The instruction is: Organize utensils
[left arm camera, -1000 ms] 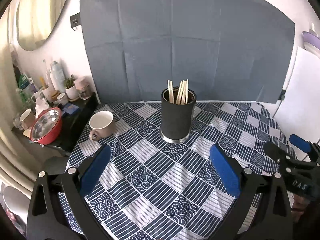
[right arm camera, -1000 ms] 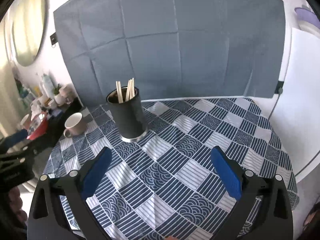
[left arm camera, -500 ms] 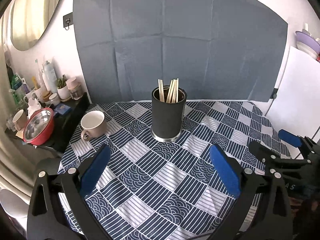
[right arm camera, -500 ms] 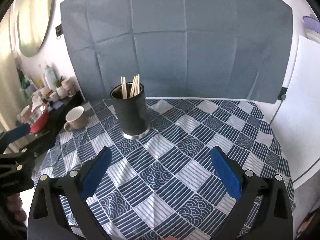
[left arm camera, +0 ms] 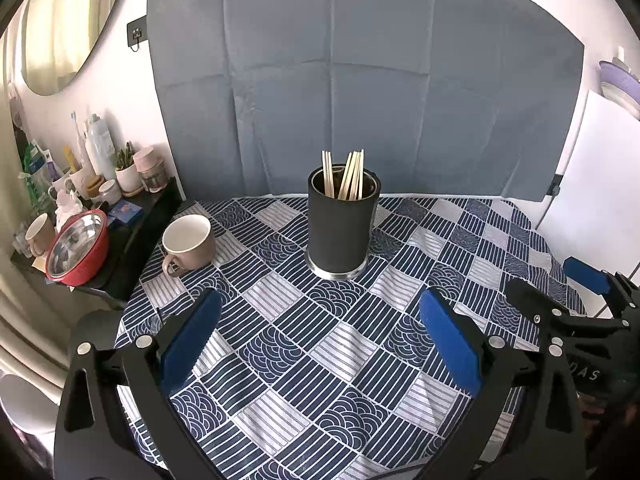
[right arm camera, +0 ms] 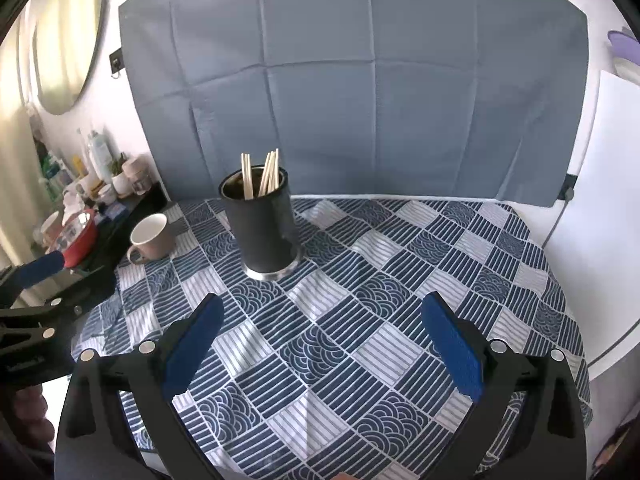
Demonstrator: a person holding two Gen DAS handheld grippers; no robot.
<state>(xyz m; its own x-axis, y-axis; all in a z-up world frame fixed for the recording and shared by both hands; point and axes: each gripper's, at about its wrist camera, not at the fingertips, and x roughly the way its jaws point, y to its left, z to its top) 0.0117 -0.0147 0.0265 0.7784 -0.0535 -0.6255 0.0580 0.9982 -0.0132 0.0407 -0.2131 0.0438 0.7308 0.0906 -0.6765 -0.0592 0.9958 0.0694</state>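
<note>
A black cylindrical holder (left arm camera: 340,232) (right arm camera: 262,232) stands upright near the back of the table, with several wooden chopsticks (left arm camera: 348,176) (right arm camera: 262,176) sticking out of it. My left gripper (left arm camera: 320,340) hovers open over the tablecloth in front of the holder, nothing between its blue pads. My right gripper (right arm camera: 320,344) is open too and empty, over the cloth in front and to the right of the holder. Each gripper shows at the edge of the other's view: the right gripper (left arm camera: 576,304), the left gripper (right arm camera: 44,280).
A beige mug (left arm camera: 188,240) (right arm camera: 150,236) sits left of the holder on the blue patterned tablecloth (left arm camera: 320,360). A dark side shelf (left arm camera: 132,236) at the left carries a red bowl (left arm camera: 78,248), bottles and jars. A grey backdrop (right arm camera: 360,100) hangs behind the table; a white board (right arm camera: 600,160) stands at the right.
Both grippers have drawn back and risen a little from the holder, so it looks smaller and farther. Their fingers stay open.
</note>
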